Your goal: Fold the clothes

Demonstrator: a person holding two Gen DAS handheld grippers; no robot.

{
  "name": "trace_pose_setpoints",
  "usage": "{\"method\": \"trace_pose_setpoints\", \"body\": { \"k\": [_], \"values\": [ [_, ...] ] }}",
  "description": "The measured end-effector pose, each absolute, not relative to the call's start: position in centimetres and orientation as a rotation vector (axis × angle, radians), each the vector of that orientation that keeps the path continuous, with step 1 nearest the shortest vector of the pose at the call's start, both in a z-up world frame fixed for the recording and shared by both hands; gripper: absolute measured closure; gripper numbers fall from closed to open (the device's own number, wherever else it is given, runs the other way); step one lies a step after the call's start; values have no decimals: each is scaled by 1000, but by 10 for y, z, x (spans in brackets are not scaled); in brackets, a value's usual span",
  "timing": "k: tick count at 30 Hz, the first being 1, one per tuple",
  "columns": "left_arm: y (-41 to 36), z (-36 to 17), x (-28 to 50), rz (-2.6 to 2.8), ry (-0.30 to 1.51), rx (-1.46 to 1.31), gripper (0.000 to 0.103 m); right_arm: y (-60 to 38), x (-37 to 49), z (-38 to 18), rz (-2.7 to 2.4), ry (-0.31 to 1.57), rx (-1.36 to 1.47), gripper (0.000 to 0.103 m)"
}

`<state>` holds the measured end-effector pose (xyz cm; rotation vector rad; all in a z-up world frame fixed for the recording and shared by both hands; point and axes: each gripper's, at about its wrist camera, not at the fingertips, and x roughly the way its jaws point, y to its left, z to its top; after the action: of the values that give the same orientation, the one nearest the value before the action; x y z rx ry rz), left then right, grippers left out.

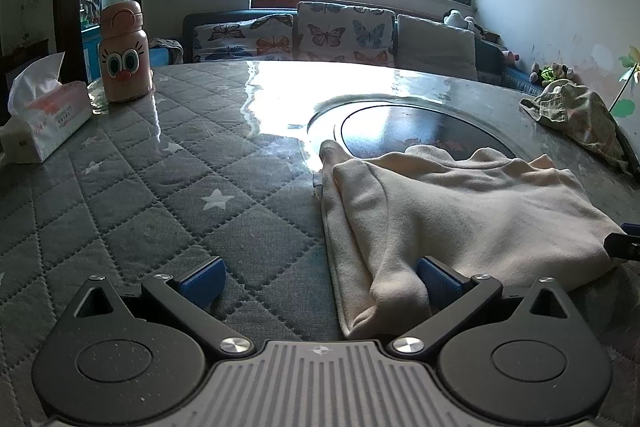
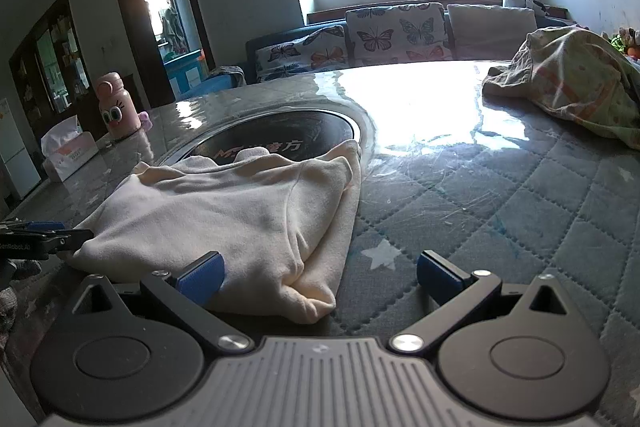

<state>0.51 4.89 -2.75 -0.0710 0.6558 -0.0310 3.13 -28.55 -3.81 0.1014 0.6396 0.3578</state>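
A cream garment (image 1: 460,211) lies folded into a rough rectangle on the quilted table cover (image 1: 160,187); it also shows in the right wrist view (image 2: 224,215). My left gripper (image 1: 320,283) is open at the garment's near left corner, with its right pad (image 1: 438,281) against the cloth fold. My right gripper (image 2: 320,277) is open at the garment's near right corner, the corner lying between the blue pads (image 2: 202,277). The left gripper's tip shows in the right wrist view (image 2: 44,237) at the garment's left edge.
A patterned greenish garment (image 2: 568,83) lies crumpled at the far right of the table (image 1: 580,119). A pink cartoon bottle (image 1: 125,53) and a tissue box (image 1: 48,115) stand at the far left. A dark round inset (image 2: 280,139) sits mid-table. A sofa with butterfly cushions (image 1: 320,35) stands behind.
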Motion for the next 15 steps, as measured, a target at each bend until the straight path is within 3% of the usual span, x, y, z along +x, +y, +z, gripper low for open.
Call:
{"method": "trace_pose_setpoints", "body": {
  "k": [15],
  "values": [
    [50,-27,5,-35,656,-72,0,-283,32,-37,360,655,60,0]
  ]
}}
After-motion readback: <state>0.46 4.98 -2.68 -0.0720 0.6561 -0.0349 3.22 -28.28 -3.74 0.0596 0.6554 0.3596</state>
